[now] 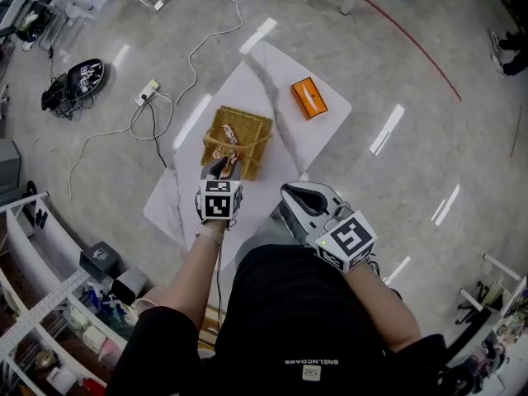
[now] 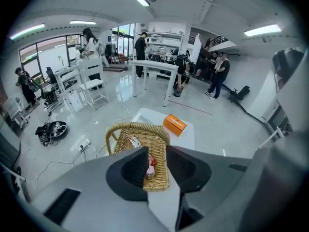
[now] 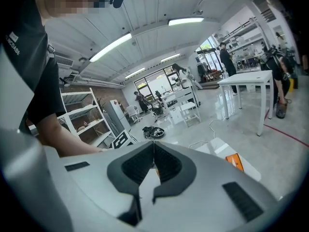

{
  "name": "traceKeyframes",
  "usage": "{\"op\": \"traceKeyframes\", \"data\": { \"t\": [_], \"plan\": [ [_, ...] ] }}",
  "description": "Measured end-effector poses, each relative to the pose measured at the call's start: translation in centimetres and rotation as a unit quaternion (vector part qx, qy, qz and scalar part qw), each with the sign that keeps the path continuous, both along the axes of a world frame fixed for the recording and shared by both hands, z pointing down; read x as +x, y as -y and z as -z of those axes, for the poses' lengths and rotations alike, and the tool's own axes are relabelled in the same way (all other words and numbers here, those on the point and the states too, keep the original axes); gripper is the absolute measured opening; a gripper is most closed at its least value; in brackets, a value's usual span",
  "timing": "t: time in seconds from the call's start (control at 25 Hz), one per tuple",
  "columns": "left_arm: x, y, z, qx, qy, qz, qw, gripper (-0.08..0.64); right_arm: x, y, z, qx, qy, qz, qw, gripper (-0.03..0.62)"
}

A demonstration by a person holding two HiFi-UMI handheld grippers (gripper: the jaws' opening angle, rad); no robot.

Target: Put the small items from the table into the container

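Observation:
A wicker basket (image 1: 247,129) with a hoop handle stands on the white marble table (image 1: 268,73). Small wrapped items (image 1: 228,136) lie inside it. In the left gripper view I look down into the basket (image 2: 159,182) at a white-wrapped item (image 2: 134,141) and a pink-red one (image 2: 150,169). My left gripper (image 1: 223,170) hangs over the basket's near edge; its jaws (image 2: 157,151) stand apart with nothing between them. My right gripper (image 1: 299,195) is above the table's near right corner, and its fingertips (image 3: 154,146) meet, holding nothing.
An orange box (image 1: 308,98) lies near the table's far right corner, also in the left gripper view (image 2: 174,124). A power strip and cables (image 1: 148,93) and a black device (image 1: 82,77) lie on the floor to the left. Shelving (image 1: 49,304) stands at lower left.

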State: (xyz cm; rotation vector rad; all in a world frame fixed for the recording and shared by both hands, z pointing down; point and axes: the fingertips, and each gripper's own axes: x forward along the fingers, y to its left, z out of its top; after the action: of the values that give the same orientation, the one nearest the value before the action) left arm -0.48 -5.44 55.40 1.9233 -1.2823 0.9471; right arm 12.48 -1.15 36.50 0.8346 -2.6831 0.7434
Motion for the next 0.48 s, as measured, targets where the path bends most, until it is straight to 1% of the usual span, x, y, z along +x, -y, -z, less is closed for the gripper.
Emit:
{"op": "traceKeyframes", "data": {
  "t": [0.16,0.28,0.36,0.48],
  "plan": [
    [0.4,-0.3,3.2,0.022,-0.006,0.002,0.9997,0.118,0.0,1.0,1.3,0.013,0.005,0.007,1.0,0.011],
    [0.5,-0.7,6.1,0.045,-0.015,0.01,0.9988,0.118,-0.8,1.7,2.3,0.025,0.011,0.02,0.999,0.011],
    [0.5,-1.0,8.5,0.069,-0.026,0.018,0.9971,0.118,-1.6,1.9,3.1,0.032,0.016,0.034,0.999,0.011],
    [0.0,-1.4,12.6,0.114,-0.043,0.039,0.9917,0.105,-3.4,1.9,4.3,0.04,0.026,0.063,0.997,0.011]
  ]
}}
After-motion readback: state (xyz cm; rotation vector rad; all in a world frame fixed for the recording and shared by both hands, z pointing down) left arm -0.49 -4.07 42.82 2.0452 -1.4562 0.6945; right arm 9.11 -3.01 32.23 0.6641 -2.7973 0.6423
